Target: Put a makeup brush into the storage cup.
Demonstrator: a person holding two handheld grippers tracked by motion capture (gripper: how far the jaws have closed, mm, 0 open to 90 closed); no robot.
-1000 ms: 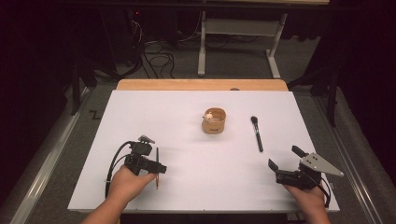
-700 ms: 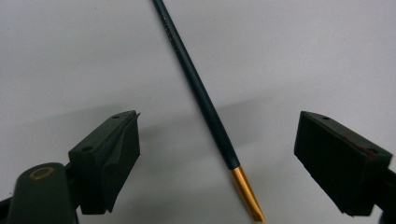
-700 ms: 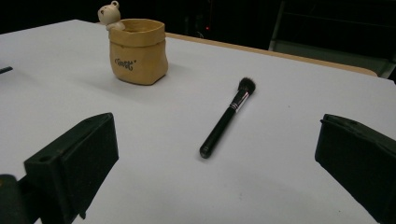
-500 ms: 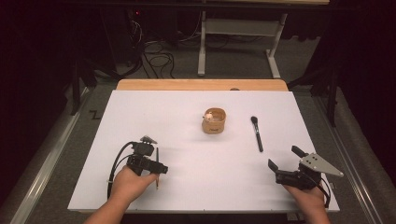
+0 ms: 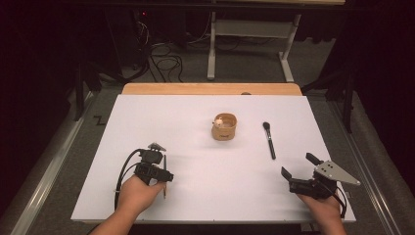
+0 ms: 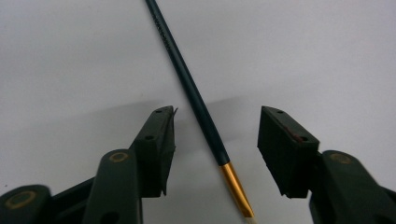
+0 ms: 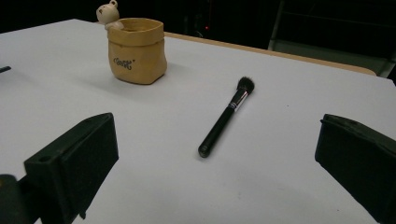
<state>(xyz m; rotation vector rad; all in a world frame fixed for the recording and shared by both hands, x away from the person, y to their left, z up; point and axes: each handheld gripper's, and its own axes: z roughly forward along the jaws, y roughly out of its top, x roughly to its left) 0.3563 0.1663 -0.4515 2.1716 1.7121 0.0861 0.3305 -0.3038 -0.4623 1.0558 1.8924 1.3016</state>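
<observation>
A thin paintbrush (image 6: 187, 79) with a dark green handle and a gold ferrule lies flat on the white table (image 5: 195, 127). My left gripper (image 6: 215, 136) points down over it with one jaw on each side. Its jaws have just been closing, but a gap still shows between each pad and the handle. From above, the left gripper (image 5: 159, 169) is at the front left with the paintbrush (image 5: 165, 180) beside the hand. My right gripper (image 5: 297, 165) rests open at the front right with nothing between its jaws, facing a black makeup brush (image 7: 224, 121).
A small tan pot (image 5: 224, 127) with a little bear figure on its rim stands mid-table, left of the black makeup brush (image 5: 268, 140). A wooden strip (image 5: 210, 88) runs along the far edge. Cables and a stand's legs are on the dark floor beyond.
The left gripper's jaws stand a little narrower around the thin paintbrush. Both hands have kept their places, and the pot and makeup brush have not moved.
</observation>
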